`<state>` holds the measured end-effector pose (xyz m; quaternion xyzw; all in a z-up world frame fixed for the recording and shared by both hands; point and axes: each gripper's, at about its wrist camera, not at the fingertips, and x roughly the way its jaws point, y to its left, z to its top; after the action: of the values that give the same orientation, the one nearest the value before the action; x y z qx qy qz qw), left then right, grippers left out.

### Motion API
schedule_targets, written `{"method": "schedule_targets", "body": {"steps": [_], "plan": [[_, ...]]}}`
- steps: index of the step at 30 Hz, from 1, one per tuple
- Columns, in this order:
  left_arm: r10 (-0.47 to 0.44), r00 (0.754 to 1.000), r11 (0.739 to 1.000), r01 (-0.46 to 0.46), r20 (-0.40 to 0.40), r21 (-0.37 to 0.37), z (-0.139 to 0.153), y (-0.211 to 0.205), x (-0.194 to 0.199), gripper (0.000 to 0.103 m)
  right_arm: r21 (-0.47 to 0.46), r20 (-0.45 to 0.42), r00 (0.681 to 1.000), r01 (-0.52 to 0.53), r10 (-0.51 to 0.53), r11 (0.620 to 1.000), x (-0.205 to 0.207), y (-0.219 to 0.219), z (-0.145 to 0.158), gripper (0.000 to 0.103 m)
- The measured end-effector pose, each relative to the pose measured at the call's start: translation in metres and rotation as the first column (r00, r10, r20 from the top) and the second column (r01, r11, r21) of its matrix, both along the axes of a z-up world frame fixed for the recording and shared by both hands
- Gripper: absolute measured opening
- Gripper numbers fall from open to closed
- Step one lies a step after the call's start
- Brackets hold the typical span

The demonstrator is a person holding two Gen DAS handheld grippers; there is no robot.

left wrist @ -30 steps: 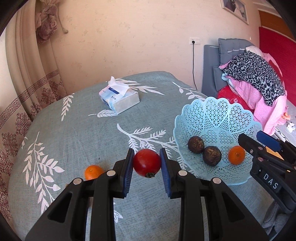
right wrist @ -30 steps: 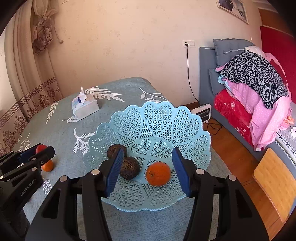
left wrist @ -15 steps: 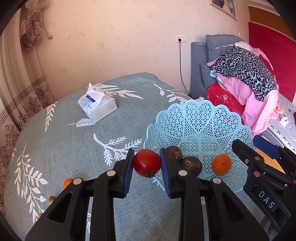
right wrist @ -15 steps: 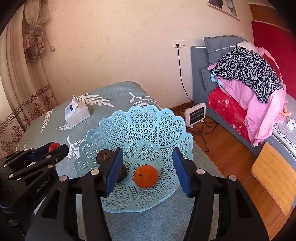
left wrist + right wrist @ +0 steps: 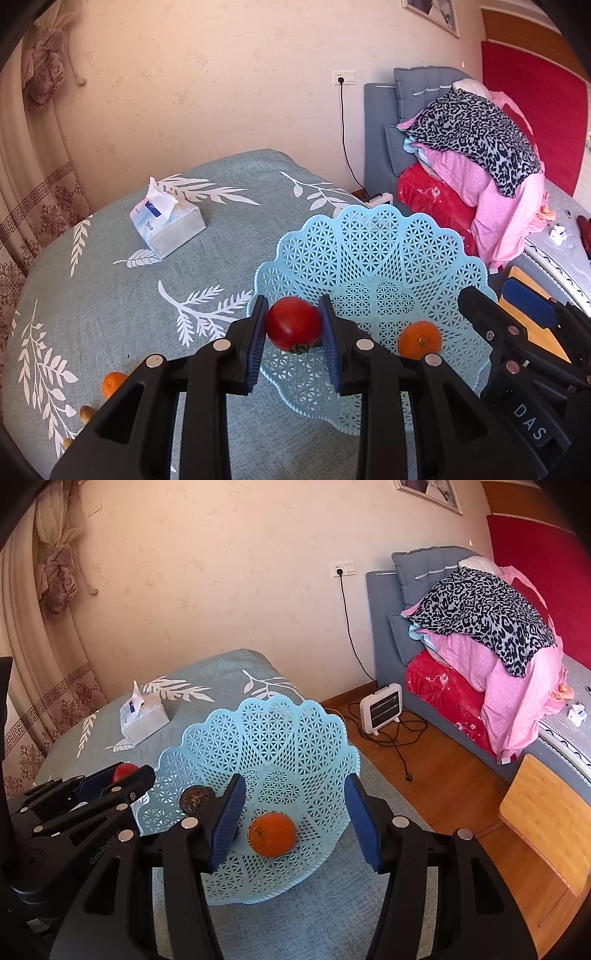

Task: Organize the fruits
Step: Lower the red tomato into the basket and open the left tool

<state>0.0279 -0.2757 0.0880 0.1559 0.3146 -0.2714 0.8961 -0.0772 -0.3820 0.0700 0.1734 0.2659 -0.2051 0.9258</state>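
One red fruit (image 5: 293,324), pinched in the left gripper (image 5: 293,330), has moved over the blue basket (image 5: 406,258), nearly ready to drop, while the right gripper (image 5: 293,821) waits wide and empty.

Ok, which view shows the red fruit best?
The left wrist view: the red fruit sits centred and whole, pinched in the left claw over the basket rim. In the right wrist view only a red sliver shows behind that claw's fingers.

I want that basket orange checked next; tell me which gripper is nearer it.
Right. The right gripper hangs open around the orange in the basket; the left gripper, shut on a red fruit, sits beside it.
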Motion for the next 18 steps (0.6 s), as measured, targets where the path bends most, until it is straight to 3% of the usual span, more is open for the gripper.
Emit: {"method": "schedule_targets", "body": {"steps": [13,14,17,18], "plan": [[-0.031,0.999,1.000,0.031,-0.007,-0.005,-0.005,-0.017,0.003,0.029,0.022,0.004,0.999,0.035,-0.035,0.999,-0.003,-0.012,-0.005,0.058],[-0.033,0.999,0.999,0.033,-0.009,-0.007,-0.005,-0.017,0.003,0.031,0.023,0.004,0.999,0.038,-0.038,0.999,-0.003,-0.013,-0.005,0.058],[-0.021,1.000,0.999,0.021,0.002,-0.027,-0.003,-0.016,0.004,0.069,0.025,0.002,0.999,0.042,-0.042,0.999,-0.003,-0.014,-0.006,0.058],[-0.016,1.000,0.999,0.016,0.013,-0.033,-0.002,-0.014,0.004,0.069,0.025,0.001,0.999,0.044,-0.044,0.999,-0.003,-0.014,-0.006,0.058]]}}
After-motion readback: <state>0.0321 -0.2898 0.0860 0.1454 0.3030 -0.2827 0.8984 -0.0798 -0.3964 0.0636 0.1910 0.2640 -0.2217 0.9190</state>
